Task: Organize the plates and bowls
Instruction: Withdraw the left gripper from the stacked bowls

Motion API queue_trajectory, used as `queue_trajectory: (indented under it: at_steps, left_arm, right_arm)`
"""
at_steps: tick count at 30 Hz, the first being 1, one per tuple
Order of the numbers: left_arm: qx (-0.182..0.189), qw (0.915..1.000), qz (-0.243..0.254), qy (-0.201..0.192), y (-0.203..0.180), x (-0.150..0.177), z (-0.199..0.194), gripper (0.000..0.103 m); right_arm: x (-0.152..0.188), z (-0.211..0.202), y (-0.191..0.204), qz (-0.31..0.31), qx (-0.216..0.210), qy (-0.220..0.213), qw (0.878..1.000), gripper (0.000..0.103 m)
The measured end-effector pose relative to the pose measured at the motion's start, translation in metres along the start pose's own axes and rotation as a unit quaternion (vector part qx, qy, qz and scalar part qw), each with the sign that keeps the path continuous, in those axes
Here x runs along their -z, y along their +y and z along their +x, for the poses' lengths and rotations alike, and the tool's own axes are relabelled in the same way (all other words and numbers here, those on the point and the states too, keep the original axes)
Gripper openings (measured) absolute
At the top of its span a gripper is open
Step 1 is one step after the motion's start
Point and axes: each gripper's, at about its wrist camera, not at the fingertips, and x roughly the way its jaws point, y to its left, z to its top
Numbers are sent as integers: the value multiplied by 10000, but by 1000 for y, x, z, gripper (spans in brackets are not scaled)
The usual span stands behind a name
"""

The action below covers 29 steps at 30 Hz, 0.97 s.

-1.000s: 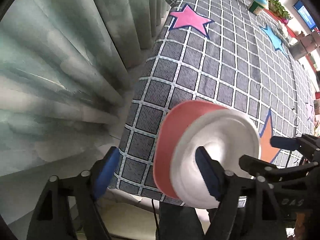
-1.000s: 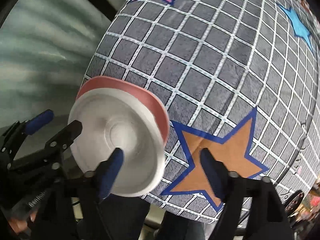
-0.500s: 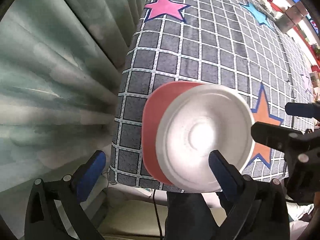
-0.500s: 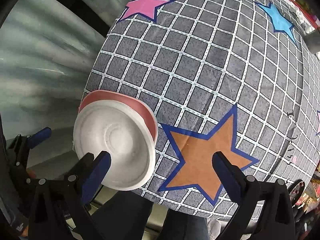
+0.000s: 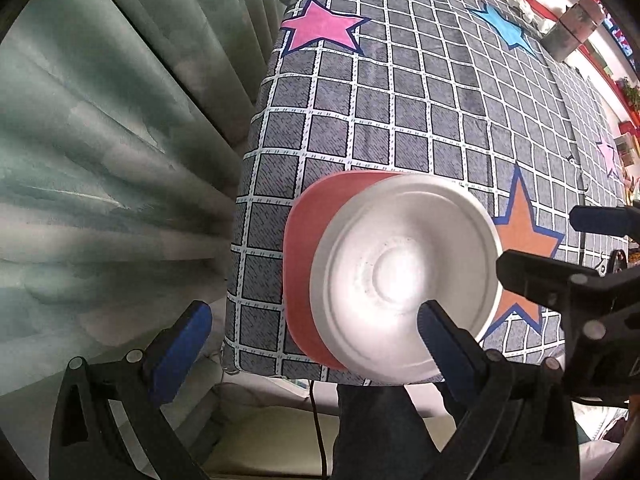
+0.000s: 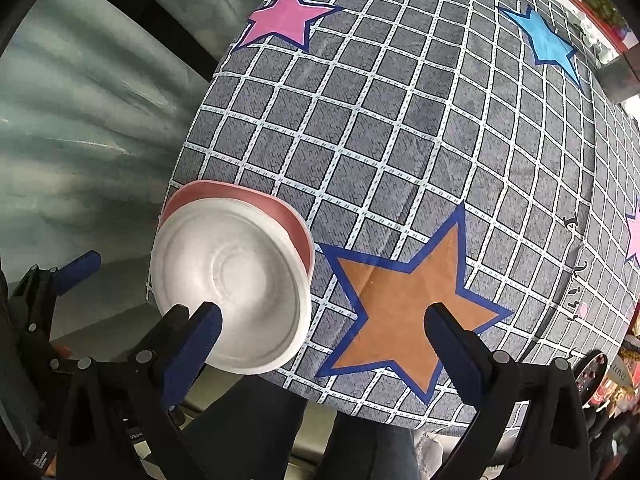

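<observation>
White bowl (image 5: pixel 404 276) nested in red bowl (image 5: pixel 304 264) sits at the worktop's (image 6: pixel 400 140) near corner, both grippers (image 5: pixel 312 340) (image 6: pixel 324 332) hovering with fingers spread, apparently stacked to save space.

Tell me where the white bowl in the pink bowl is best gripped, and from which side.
Probably at the rim of the white bowl, on its near side at the table edge. That thin lip stands proud of the pink bowl, so one finger can go inside and one outside.

A table under a grey checked cloth (image 6: pixel 400 152) with coloured stars stands beside pale green curtains (image 5: pixel 100 160); red shelving, perhaps, runs beyond (image 5: pixel 616 52).
</observation>
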Motion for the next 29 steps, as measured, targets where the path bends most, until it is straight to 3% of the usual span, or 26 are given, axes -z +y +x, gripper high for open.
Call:
queue_trajectory:
  at_steps: [23,29]
  left_arm:
    - [-33,10000,21,3,-9,-2,7,103]
    - [102,9993,-308,-201,-7,-10,2,103]
  right_arm:
    - [4,-4,4,87,-6,-51,9999,102]
    - [-2,-5,-7,178,-133,-21,9998,102]
